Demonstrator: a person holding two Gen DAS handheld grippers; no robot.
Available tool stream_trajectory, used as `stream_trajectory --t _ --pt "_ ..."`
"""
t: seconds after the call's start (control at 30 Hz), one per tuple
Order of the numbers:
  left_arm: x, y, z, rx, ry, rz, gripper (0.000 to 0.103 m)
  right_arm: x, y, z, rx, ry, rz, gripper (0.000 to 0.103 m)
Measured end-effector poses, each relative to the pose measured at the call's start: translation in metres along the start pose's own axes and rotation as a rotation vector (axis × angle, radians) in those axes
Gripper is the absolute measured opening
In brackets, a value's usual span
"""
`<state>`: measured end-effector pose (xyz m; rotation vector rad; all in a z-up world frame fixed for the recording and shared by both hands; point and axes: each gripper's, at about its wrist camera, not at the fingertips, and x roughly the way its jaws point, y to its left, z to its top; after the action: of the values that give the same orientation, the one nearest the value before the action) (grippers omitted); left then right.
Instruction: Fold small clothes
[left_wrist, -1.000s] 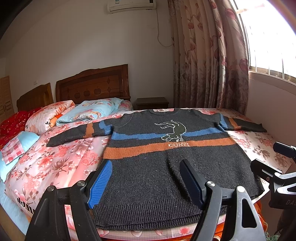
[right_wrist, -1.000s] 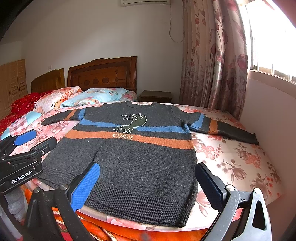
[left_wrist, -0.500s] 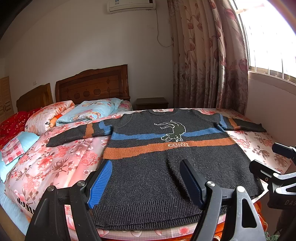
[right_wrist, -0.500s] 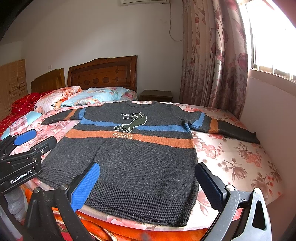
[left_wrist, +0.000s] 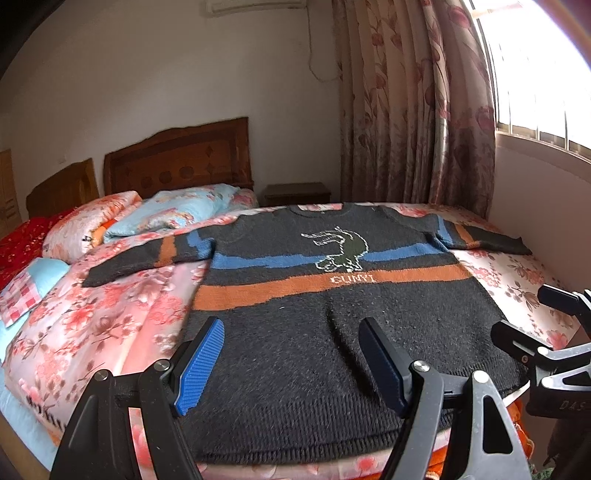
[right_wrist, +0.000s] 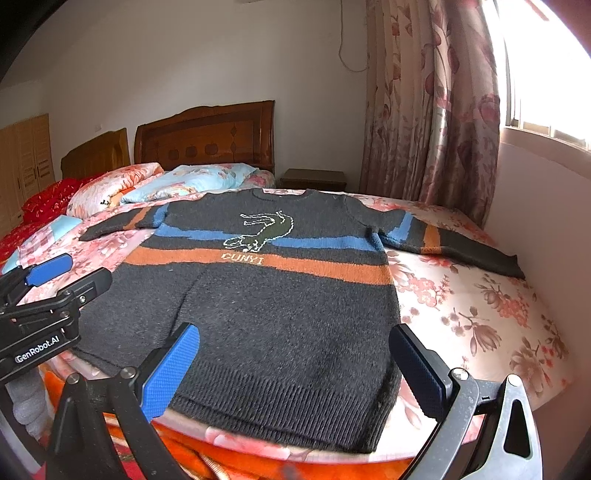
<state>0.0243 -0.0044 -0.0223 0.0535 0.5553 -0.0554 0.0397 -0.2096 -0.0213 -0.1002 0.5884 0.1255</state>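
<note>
A small dark knit sweater (left_wrist: 314, 332) with blue and orange stripes and a green animal lies flat, face up, on the bed, sleeves spread out; it also shows in the right wrist view (right_wrist: 280, 295). My left gripper (left_wrist: 291, 354) is open and empty above the hem, left of centre. My right gripper (right_wrist: 295, 362) is open and empty above the hem's right part. Each gripper shows at the edge of the other's view: the right gripper (left_wrist: 546, 332) and the left gripper (right_wrist: 55, 284).
The bed (left_wrist: 92, 325) has a floral pink cover, with pillows (left_wrist: 173, 214) near the wooden headboard (left_wrist: 177, 162). A wall (right_wrist: 554, 229) and curtains (right_wrist: 424, 110) stand close on the right. A nightstand (left_wrist: 295, 194) sits behind the bed.
Both grippers have barely moved; the views shifted very slightly. The sweater lies as before.
</note>
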Motion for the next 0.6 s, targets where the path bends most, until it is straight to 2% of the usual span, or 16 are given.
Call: stream_trajectory --t 0.1,0.2,0.3,0.43,0.6 --pt "0.028 -0.005 0.015 0.033 0.048 0.013 0.077 0.022 -0.014 0.006 0.047 0.067 0.031 0.103" --pt "0.070 -0.007 0.033 0.040 0.136 -0.021 0.077 0.050 -0.047 0.008 0.172 0.154 0.045 0.103" --pt "0.115 -0.008 0.049 0.030 0.215 -0.041 0.077 0.069 -0.086 0.008 0.293 0.191 0.025 0.103" --pt "0.172 -0.012 0.066 0.071 0.243 -0.013 0.077 0.089 -0.137 0.012 0.427 0.224 0.002 0.103" --pt "0.238 -0.003 0.084 0.052 0.281 0.034 0.074 0.129 -0.207 0.025 0.631 0.270 0.006 0.103"
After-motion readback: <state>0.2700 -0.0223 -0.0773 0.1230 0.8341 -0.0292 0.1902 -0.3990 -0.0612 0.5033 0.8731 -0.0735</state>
